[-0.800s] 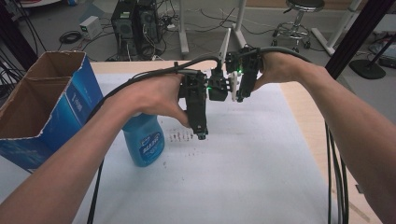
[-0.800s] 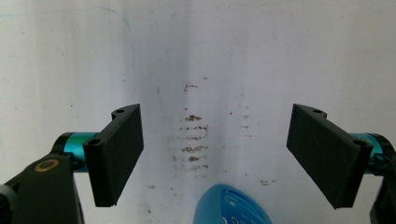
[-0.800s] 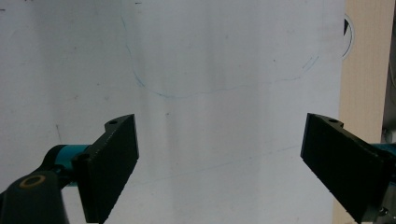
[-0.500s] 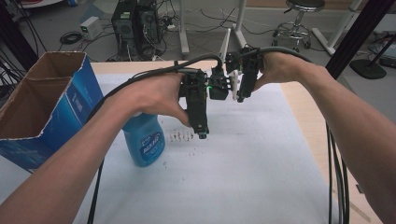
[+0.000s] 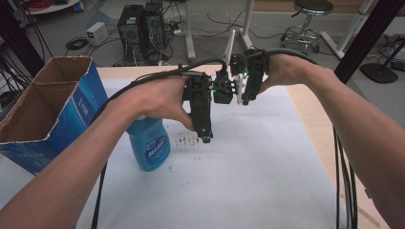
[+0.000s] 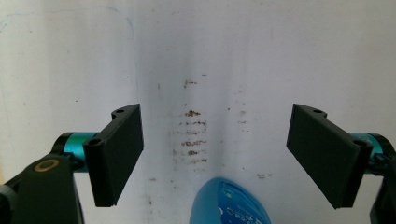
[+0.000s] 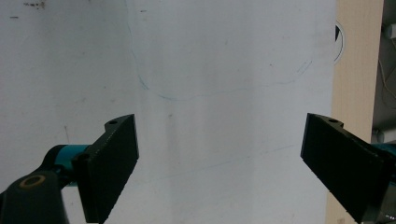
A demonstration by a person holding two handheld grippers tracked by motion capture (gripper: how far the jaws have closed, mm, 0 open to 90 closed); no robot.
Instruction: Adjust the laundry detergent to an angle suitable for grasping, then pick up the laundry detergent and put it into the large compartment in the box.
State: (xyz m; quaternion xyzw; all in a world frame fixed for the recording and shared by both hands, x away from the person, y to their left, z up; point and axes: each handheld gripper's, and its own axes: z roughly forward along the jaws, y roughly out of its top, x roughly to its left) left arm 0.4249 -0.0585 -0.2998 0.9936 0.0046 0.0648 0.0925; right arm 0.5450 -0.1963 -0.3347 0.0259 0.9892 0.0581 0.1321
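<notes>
Blue plastic bottle point(image 5: 150, 143), rounded; matte-black flat-jawed left tool point(image 6: 212, 156) agape.

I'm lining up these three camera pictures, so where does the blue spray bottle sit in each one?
High view: the blue bottle stands left of centre, partly behind the left hand.
Left gripper view: its top pokes up at the bottom edge, between the open jaws.
Right gripper view: white sheet, no bottle.
Shared landmark: the brown smudge marks beside the bottle.
</notes>
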